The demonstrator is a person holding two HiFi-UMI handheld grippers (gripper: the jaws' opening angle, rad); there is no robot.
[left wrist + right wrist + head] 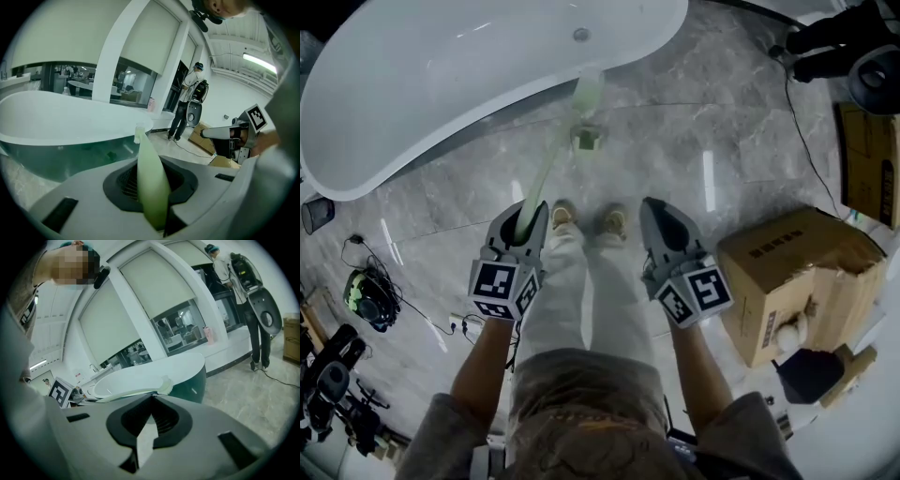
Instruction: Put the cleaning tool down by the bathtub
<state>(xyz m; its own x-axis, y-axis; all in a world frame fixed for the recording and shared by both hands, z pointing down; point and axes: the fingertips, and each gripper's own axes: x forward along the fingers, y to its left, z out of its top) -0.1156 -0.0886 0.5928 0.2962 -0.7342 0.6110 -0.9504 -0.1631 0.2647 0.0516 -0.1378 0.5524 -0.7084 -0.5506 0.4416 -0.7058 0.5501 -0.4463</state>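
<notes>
The cleaning tool is a long pale green brush [546,169]. Its handle runs up from my left gripper [530,211], which is shut on it. The bristle head [586,139] hangs low over the floor just in front of the white bathtub [441,84]. In the left gripper view the handle [150,178] stands out between the jaws toward the tub rim [56,117]. My right gripper [661,211] is held level beside the left one, shut and holding nothing. The right gripper view shows its jaw tips together [151,401], with the brush head [165,384] against the tub [154,373].
An open cardboard box [797,272] stands on the marble floor at the right. Cables and dark gear [370,295] lie at the left, and black equipment [844,47] sits at the top right. A person [187,105] stands farther off. My shoes [586,220] are between the grippers.
</notes>
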